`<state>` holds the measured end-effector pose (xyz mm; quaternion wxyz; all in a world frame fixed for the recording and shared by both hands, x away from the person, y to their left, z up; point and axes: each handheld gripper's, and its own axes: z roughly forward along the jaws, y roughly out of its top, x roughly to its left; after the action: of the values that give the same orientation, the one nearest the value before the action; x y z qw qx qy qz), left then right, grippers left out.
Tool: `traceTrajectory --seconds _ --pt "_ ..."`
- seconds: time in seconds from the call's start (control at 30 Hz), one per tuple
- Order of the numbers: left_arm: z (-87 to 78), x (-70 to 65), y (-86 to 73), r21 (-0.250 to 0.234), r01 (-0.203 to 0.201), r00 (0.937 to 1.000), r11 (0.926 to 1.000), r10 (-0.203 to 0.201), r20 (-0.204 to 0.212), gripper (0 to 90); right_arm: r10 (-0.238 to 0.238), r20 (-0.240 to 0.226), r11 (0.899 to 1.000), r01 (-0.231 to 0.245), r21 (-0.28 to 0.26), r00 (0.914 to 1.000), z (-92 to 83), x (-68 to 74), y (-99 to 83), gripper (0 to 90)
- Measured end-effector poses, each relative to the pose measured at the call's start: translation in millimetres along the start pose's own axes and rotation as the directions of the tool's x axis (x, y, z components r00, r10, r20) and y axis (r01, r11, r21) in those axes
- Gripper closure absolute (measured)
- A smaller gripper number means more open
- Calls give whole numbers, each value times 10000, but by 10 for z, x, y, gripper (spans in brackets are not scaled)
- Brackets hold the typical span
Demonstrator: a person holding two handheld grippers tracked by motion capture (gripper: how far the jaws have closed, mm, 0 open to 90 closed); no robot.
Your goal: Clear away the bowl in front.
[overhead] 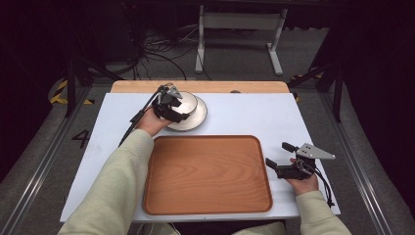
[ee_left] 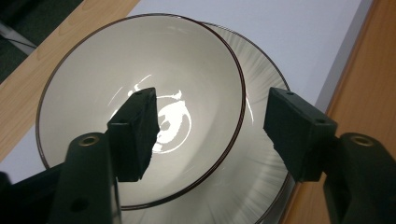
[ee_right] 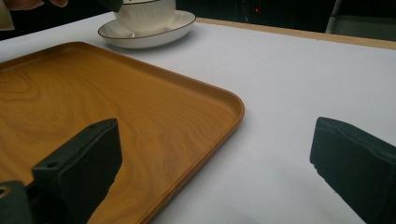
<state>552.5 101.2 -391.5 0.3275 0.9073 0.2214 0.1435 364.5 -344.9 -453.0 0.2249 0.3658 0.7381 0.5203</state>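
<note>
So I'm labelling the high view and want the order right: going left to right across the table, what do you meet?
Left hand-held gripper over the bowl on its plate → wooden tray → right hand-held gripper, resting on the white table.

We see the table (overhead: 244,115) from above; 2 close gripper views look down into the bowl (ee_left: 140,107) and low across the tray (ee_right: 93,102), sharing both.
</note>
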Motion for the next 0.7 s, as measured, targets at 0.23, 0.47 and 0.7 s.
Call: traceTrajectory --seconds 0.23,0.47,0.7 --pt "79 -63 23 308 -242 9993 9992 251 -292 495 41 -85 10000 -41 10 10000 0 -6 -1 41" --pt "137 -131 99 801 -587 9970 9951 625 -460 639 94 -162 10000 -94 14 9998 1 -8 -2 43" --pt "233 -223 206 1653 -1419 9880 9760 1499 -368 710 138 -231 9999 -137 11 9996 -1 -11 -1 43"
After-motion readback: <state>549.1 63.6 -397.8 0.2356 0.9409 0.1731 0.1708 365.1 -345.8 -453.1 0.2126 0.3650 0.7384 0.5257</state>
